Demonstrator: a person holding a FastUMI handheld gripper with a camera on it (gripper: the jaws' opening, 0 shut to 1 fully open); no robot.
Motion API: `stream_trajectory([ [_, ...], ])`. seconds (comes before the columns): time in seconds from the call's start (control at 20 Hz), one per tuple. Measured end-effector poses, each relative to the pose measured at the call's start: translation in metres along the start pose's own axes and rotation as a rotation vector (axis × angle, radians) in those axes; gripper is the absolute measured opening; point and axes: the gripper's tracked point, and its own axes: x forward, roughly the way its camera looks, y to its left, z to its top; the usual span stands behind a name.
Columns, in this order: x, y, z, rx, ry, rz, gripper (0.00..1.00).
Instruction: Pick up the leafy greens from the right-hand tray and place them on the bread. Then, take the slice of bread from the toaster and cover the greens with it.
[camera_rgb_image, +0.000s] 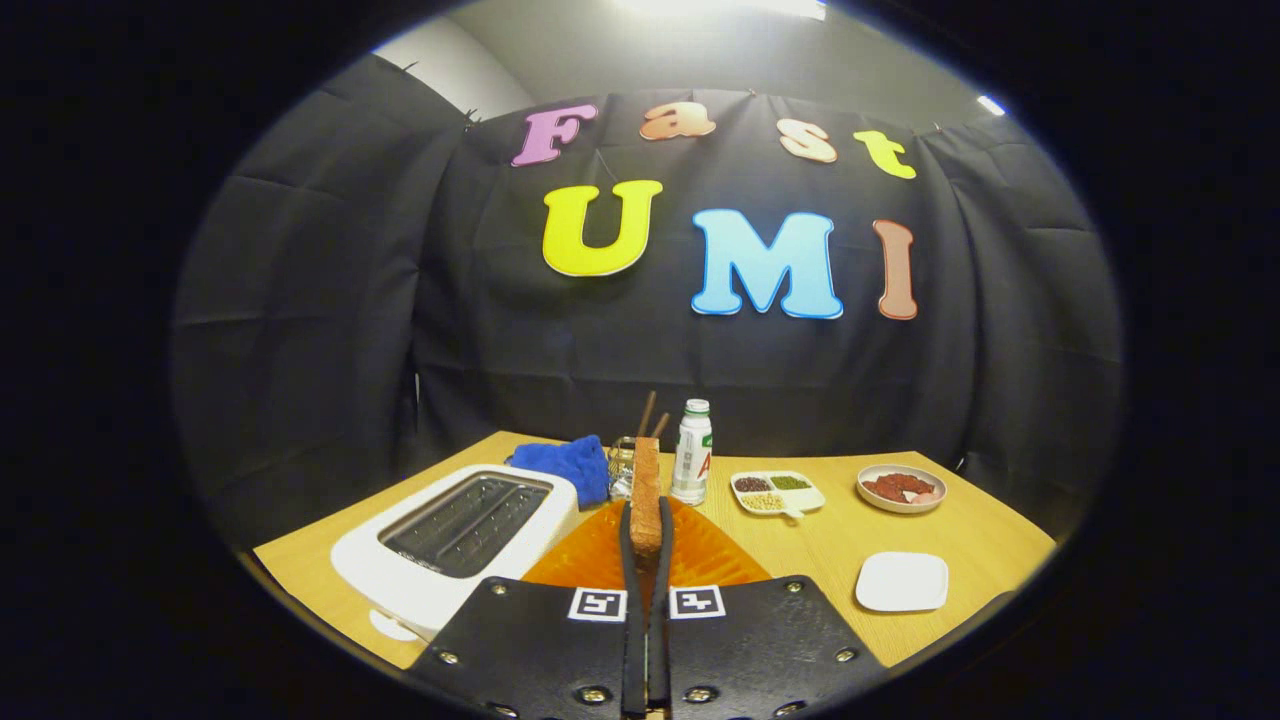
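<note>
My gripper (645, 535) is shut on a slice of bread (645, 490), held upright and edge-on between the fingers. The slice hangs over an orange ribbed plate (590, 560) that lies just ahead of the fingers; my gripper body hides the plate's near part. The white toaster (455, 540) stands to the left of the plate, and its two slots look dark. A small white square tray (901, 581) lies to the right of the fingers on the wooden table (800, 545).
Beyond the plate stand a white bottle (692, 452), a glass holding sticks (625, 465) and a blue cloth (565, 463). A divided dish of beans (776, 491) and a bowl of red food (900, 488) sit at the back right.
</note>
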Motion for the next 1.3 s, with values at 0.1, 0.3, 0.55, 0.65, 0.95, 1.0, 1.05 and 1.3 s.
stream_trajectory([
  [0.1,0.003,-0.011,-0.024,0.022,0.069,0.013,0.02],
  [0.3,0.008,-0.021,-0.046,0.065,0.146,0.043,0.02],
  [0.55,0.015,-0.035,-0.063,0.114,0.157,0.086,0.02],
  [0.65,0.022,-0.045,-0.074,0.113,0.185,0.091,0.02],
  [0.95,0.027,-0.082,-0.104,0.172,0.195,0.131,0.06],
  [1.0,0.028,-0.086,-0.103,0.188,0.204,0.142,0.10],
  [1.05,0.030,-0.092,-0.107,0.195,0.216,0.147,0.11],
  [1.3,0.035,-0.112,-0.122,0.240,0.254,0.152,0.23],
])
